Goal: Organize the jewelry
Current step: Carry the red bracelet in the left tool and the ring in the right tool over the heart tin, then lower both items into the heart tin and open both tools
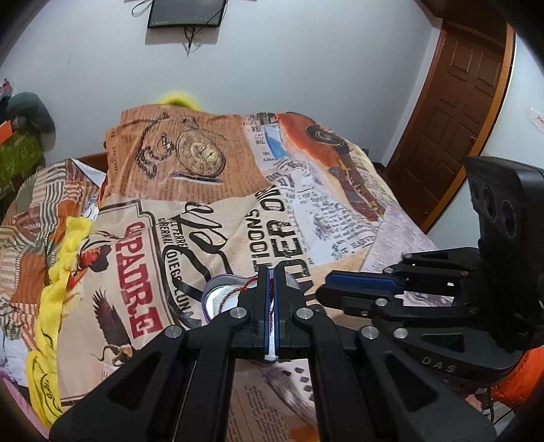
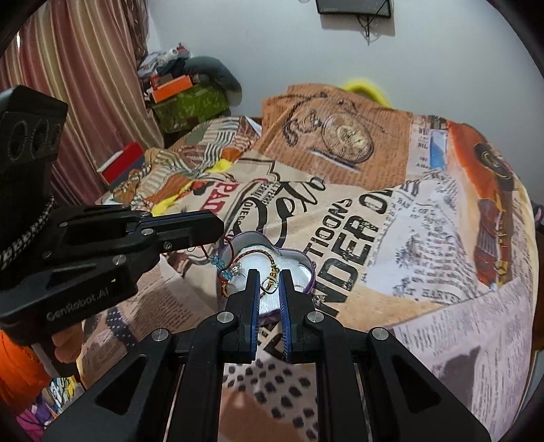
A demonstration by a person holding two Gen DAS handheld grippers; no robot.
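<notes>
Left tongs (image 1: 271, 272): closed on a red cord (image 1: 271, 292), which is seen running between the blue pads and trailing toward the tin.
Right tongs (image 2: 268, 277): slightly parted, poised just over the tin, with a gold clasp (image 2: 269, 285) framed in the gap; nothing is seen gripped.
Jewelry: a braided brown-and-gold bracelet (image 2: 258, 253) is coiled inside a purple flower-shaped tin (image 2: 307, 263); blue beads (image 2: 217, 263) are draped over its near-left rim.
Step in hand: the red cord is judged to be on its way into the tin.
How it is done well: the cord is best lowered over the pale lining before release, so that no loop is left hanging over the rim; the tin can be steadied by the right tongs, since soft bedding gives little support.
Surface: a bed, covered by a newsprint-patterned bedspread (image 1: 238, 204), rumpled in places, with a yellow cloth (image 1: 61, 272) at the left.
Room: white wall, wooden door (image 1: 455, 115), striped curtain (image 2: 68, 68), a wall-mounted screen (image 1: 186, 13).
</notes>
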